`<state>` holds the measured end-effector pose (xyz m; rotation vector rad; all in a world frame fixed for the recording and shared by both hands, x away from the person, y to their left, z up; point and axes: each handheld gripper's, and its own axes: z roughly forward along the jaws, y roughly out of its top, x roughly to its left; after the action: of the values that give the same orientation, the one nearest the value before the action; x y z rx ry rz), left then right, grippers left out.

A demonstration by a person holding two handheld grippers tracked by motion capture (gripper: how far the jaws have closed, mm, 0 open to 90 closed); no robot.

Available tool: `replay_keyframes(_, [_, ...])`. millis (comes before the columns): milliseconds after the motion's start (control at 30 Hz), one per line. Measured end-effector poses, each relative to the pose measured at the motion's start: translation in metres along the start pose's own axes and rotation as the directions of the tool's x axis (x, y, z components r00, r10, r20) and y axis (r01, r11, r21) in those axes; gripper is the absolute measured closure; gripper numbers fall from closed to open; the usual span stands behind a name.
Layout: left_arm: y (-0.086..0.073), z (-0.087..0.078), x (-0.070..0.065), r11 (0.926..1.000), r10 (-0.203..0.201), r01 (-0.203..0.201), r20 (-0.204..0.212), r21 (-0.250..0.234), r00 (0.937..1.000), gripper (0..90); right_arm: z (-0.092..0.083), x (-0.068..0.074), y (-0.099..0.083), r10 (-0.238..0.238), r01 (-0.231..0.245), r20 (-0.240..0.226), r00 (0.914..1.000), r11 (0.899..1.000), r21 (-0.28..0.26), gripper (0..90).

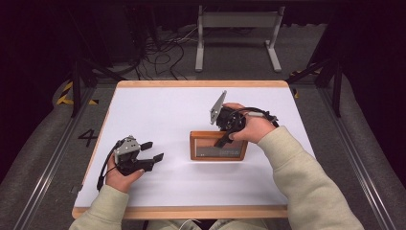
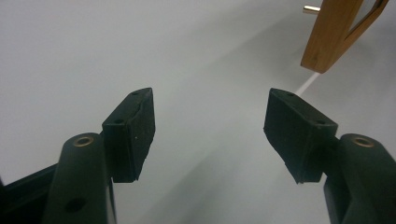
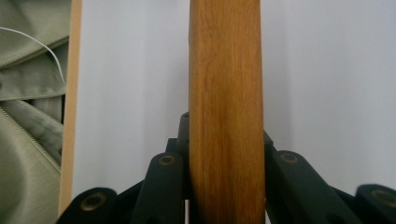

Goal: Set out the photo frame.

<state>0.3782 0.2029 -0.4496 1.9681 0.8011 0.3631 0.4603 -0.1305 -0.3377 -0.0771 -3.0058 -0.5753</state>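
Left gripper, near-left on white tabletop: jaws spread wide, nothing between pads, resting low over bare surface. Rectangular wooden picture frame at table centre, just right of it, well apart. Right gripper reaches over frame's far edge; jaws clamped either side of frame's wooden rail.

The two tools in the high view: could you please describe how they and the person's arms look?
Both tools are black. The left tool has two blocky jaws, a grey three-cornered plate on top and a black cable trailing back. The right tool carries a similar grey plate. Brass-coloured rivets mark the jaw links. The sleeves are pale beige.
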Motion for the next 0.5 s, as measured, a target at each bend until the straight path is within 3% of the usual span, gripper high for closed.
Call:
replay_keyframes(367, [0.000, 0.002, 0.000, 1.0000, -0.005, 0.005, 0.004, 0.001, 1.0000, 34.3, 0.019, -0.012, -0.009, -0.006, 0.006, -0.011, 0.9999, 0.999, 0.036, 74.4])
replay_keyframes(500, [0.000, 0.002, 0.000, 1.0000, -0.005, 0.005, 0.006, 0.001, 1.0000, 34.3, 0.019, -0.014, -0.011, 0.004, -0.004, -0.016, 0.9999, 1.000, 0.017, 74.1])
